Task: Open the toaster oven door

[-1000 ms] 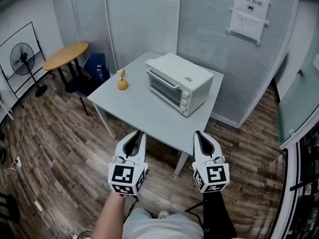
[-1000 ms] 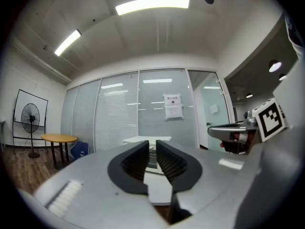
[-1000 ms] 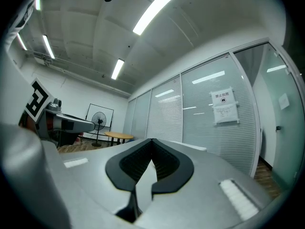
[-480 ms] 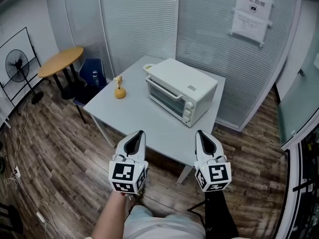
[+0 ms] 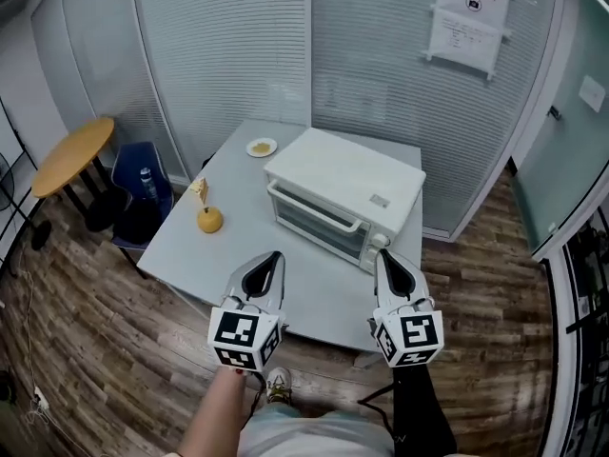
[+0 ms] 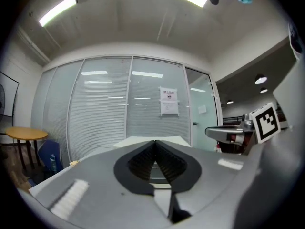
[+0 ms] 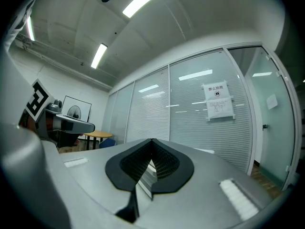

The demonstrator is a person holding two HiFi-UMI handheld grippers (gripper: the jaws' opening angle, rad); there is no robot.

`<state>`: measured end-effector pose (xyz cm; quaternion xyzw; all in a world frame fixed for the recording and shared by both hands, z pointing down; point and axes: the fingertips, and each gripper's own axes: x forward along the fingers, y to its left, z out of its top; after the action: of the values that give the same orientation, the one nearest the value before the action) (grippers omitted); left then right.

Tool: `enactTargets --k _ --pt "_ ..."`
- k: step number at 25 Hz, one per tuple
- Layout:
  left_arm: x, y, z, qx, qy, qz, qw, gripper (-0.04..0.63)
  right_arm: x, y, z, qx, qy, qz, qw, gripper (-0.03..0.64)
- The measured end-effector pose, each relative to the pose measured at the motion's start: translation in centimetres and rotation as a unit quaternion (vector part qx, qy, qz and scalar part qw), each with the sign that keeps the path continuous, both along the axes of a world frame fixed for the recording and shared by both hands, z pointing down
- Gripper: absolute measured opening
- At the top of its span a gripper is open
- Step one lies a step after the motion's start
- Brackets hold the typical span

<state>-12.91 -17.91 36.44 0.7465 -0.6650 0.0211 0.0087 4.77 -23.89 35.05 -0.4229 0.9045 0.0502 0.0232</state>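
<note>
A white toaster oven (image 5: pixel 353 190) stands on a grey table (image 5: pixel 200 262), its glass door (image 5: pixel 318 220) closed and facing me, with the handle bar along the door's top edge. My left gripper (image 5: pixel 272 255) hovers over the table's near edge, in front of the door, jaws shut and empty. My right gripper (image 5: pixel 383 254) is held just before the oven's knob end, also shut on nothing. In the left gripper view the jaws (image 6: pixel 155 142) meet at a point; in the right gripper view the jaws (image 7: pixel 151 140) do the same.
On the table's left side sit an orange object (image 5: pixel 209 220) and, farther back, a small plate (image 5: pixel 261 148). A round wooden table (image 5: pixel 70 155) and a blue chair (image 5: pixel 141 183) stand to the left. Glass walls with blinds run behind, bearing a paper notice (image 5: pixel 466 14).
The table and oven have come closer and lower in the head view, now just beyond the gripper tips. Both grippers keep their pose and stay shut.
</note>
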Motion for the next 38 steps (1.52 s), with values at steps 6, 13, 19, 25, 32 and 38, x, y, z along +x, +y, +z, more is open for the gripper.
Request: enactTargets --k 6,13,19,25,32,38 --pt "-4.7 -7.7 0.5 -0.022 -0.01 0.075 0.9969 0.035 -5.1 -5.4 0.1 -0.012 0.002 0.056 0.998 0.003" --pt "-7.2 -13.9 1.8 -0.035 -0.025 0.142 0.9889 0.035 -8.2 -9.6 1.4 -0.032 0.012 0.11 0.993 0.003" --pt "-6.2 -17.5 4.2 -0.06 -0.034 0.186 0.9801 0.037 -8.9 -11.4 4.6 -0.073 0.044 0.121 0.989 0.003" --pt "-3.8 -20.1 8.1 -0.108 -0.038 0.218 0.9692 0.037 -8.4 -12.6 8.4 -0.121 0.087 0.131 0.98 0.003" --pt "-2.5 -22.3 11.2 -0.156 -0.046 0.224 0.9609 0.037 -8.7 -13.9 11.6 -0.183 0.11 0.123 0.969 0.003" --pt "-2.9 -22.7 11.6 -0.158 -0.033 0.223 0.9614 0.038 -9.1 -14.4 11.6 -0.195 0.098 0.118 0.969 0.002"
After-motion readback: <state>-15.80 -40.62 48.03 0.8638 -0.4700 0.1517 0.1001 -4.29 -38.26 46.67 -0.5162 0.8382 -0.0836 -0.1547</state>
